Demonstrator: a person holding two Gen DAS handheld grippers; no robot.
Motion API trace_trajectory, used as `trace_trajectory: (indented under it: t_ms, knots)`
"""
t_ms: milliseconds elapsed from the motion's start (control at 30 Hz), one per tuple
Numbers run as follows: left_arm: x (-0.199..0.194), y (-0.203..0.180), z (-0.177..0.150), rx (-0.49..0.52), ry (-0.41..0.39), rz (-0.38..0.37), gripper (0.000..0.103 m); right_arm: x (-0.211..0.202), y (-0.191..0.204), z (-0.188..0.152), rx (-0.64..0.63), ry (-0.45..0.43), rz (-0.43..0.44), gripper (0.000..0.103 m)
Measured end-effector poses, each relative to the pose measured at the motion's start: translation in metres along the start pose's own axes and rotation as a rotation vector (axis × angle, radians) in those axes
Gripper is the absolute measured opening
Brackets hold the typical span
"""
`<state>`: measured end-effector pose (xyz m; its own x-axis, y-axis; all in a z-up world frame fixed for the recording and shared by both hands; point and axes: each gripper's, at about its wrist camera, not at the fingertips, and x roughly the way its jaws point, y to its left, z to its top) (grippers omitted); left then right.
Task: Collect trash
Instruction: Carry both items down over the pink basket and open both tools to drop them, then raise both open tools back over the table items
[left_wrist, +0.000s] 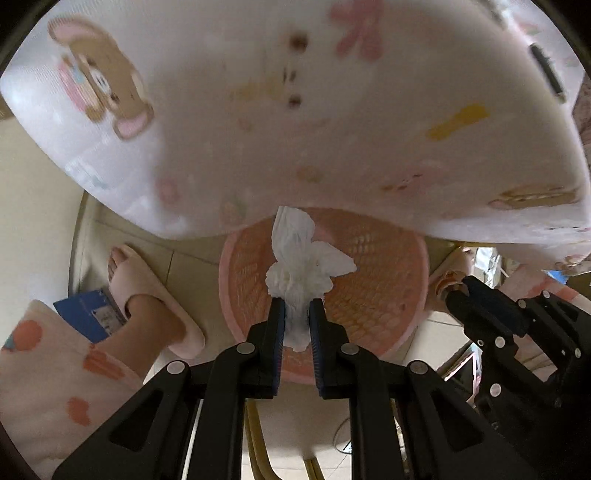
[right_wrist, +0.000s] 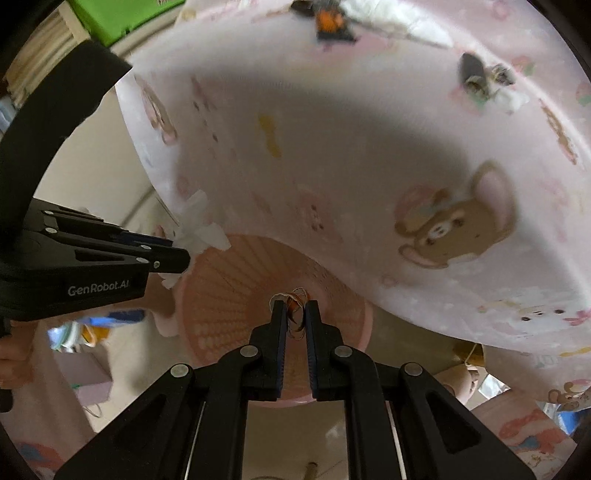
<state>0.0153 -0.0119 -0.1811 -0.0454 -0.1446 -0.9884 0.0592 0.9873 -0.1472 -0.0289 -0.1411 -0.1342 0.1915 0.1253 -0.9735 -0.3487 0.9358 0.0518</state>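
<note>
My left gripper (left_wrist: 297, 308) is shut on a crumpled white tissue (left_wrist: 303, 269) and holds it over the pink mesh trash basket (left_wrist: 380, 291) on the floor. My right gripper (right_wrist: 295, 310) is shut on a small orange and white wrapper (right_wrist: 293, 301) above the same basket (right_wrist: 229, 295). In the right wrist view the left gripper (right_wrist: 184, 254) with its tissue (right_wrist: 201, 232) comes in from the left over the basket's rim. In the left wrist view the right gripper (left_wrist: 452, 291) shows at the right. More trash lies on the table: an orange and black wrapper (right_wrist: 328, 22) and a dark wrapper (right_wrist: 476, 74).
A table with a pink bear-print cloth (left_wrist: 295, 110) overhangs the basket. The person's foot in a pink slipper (left_wrist: 147, 295) stands left of the basket, by a blue booklet (left_wrist: 88, 314). A green box (right_wrist: 118, 14) sits far left.
</note>
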Motion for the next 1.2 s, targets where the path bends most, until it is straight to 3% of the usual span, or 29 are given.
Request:
trace_trajectory:
  t_ms: [300, 600, 767, 833, 867, 933, 1200]
  knots:
    - [0.03, 0.004, 0.004, -0.032, 0.077, 0.021, 0.013, 0.033, 0.013, -0.008, -0.017, 0.085, -0.018, 0.011]
    - [0.046, 0.008, 0.003, -0.043, 0.107, 0.046, 0.013, 0.045, 0.018, -0.012, -0.041, 0.111, -0.047, 0.011]
    - [0.043, 0.011, 0.005, -0.049, 0.083, 0.071, 0.044, 0.051, 0.017, -0.012, -0.041, 0.121, -0.062, 0.018]
    - [0.042, 0.013, 0.005, -0.052, 0.08, 0.076, 0.049, 0.051, 0.016, -0.013, -0.038, 0.119, -0.062, 0.026]
    - [0.041, 0.014, 0.006, -0.057, 0.078, 0.074, 0.055, 0.051, 0.015, -0.013, -0.037, 0.116, -0.065, 0.036]
    - [0.039, 0.015, 0.006, -0.063, 0.07, 0.077, 0.06, 0.048, 0.016, -0.013, -0.04, 0.102, -0.075, 0.049]
    - [0.016, 0.013, 0.009, -0.047, -0.002, 0.104, 0.067, 0.043, 0.011, -0.01, -0.018, 0.081, -0.08, 0.056]
